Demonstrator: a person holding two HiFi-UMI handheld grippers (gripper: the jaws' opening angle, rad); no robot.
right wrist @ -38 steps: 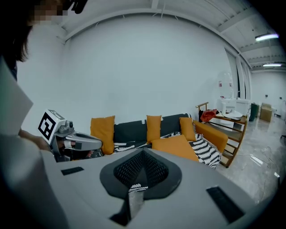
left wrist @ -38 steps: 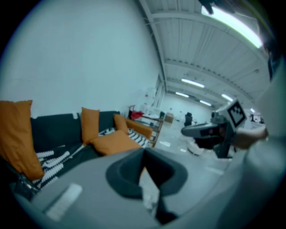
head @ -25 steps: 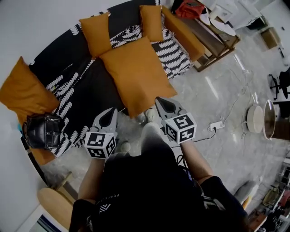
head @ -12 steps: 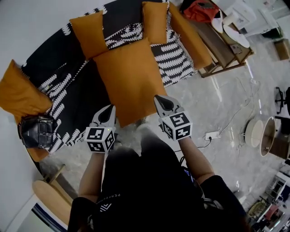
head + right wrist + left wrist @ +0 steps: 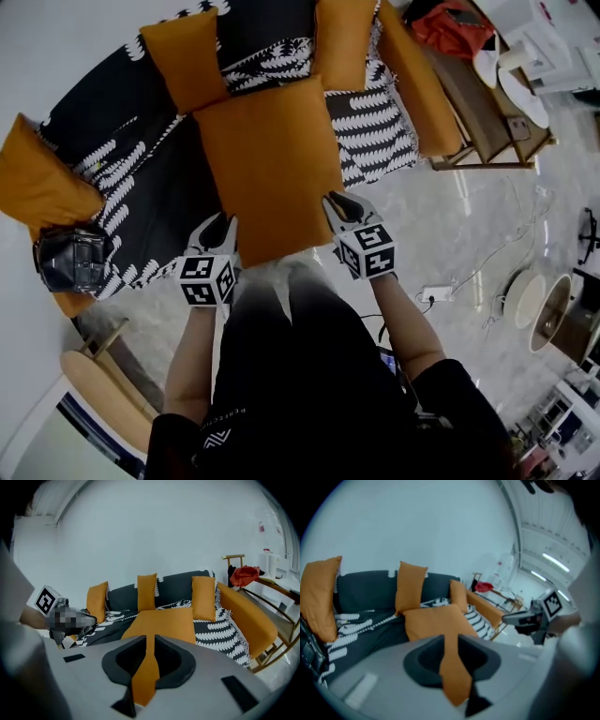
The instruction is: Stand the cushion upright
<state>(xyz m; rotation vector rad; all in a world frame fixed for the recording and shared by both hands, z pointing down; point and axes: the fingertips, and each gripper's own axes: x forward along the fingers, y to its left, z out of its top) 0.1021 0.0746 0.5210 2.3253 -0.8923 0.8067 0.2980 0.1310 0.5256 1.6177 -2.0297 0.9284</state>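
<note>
Sofa (image 5: 122, 131) ahead: your left gripper (image 5: 222, 222) and right gripper (image 5: 336, 201) tilt down at the cushion's (image 5: 267, 159) near corners, jaws just parting, empty.

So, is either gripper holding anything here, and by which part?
Nothing is held. The left gripper and right gripper have just been opening, jaws slightly apart and gripping nothing, at the near edge of the flat cushion.

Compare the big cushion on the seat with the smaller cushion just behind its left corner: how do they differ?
The big cushion lies flat on the seat, while the smaller cushion stands propped against the backrest. The big cushion is clearly larger than the smaller cushion and covers far more of the seat. Both are plain orange.
</note>
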